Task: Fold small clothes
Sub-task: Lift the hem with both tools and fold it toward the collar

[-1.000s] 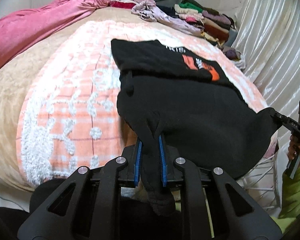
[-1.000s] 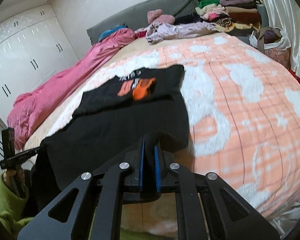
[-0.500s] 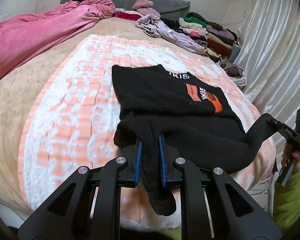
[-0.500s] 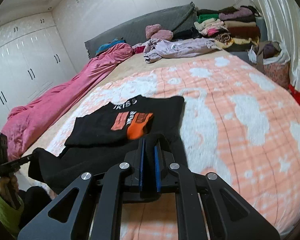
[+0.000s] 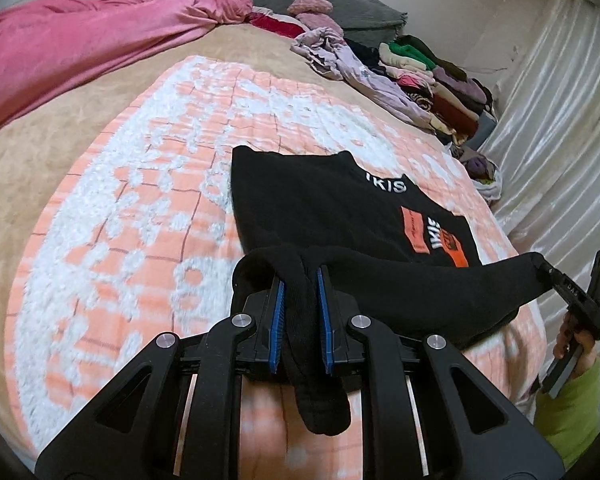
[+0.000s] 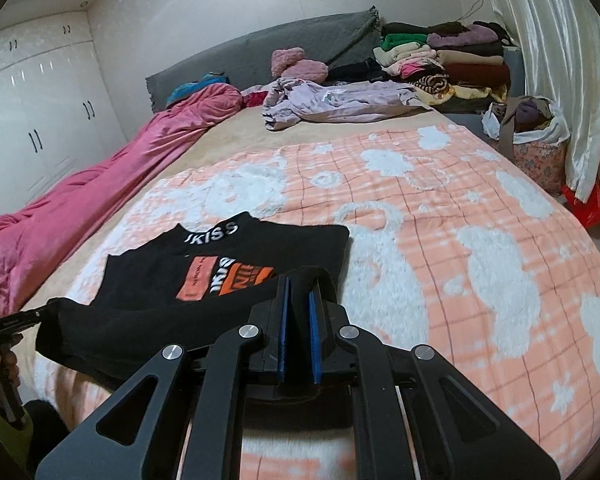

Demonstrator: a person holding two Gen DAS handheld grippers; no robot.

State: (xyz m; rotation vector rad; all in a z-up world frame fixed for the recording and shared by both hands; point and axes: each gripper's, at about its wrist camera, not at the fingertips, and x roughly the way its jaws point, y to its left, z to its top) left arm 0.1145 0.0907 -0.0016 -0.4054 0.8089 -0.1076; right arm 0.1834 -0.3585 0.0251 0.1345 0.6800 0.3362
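Left hand-held gripper is clamping a bunched fold of the black shirt between blue ribbed pads; right hand-held gripper is clamping the opposite hem corner. Soft knit fabric is hanging taut between both, while the printed upper part is lying flat on the fleecy peach-and-white blanket.

Both wrist cameras look closely along their fingers, sharing the black printed cotton top between them
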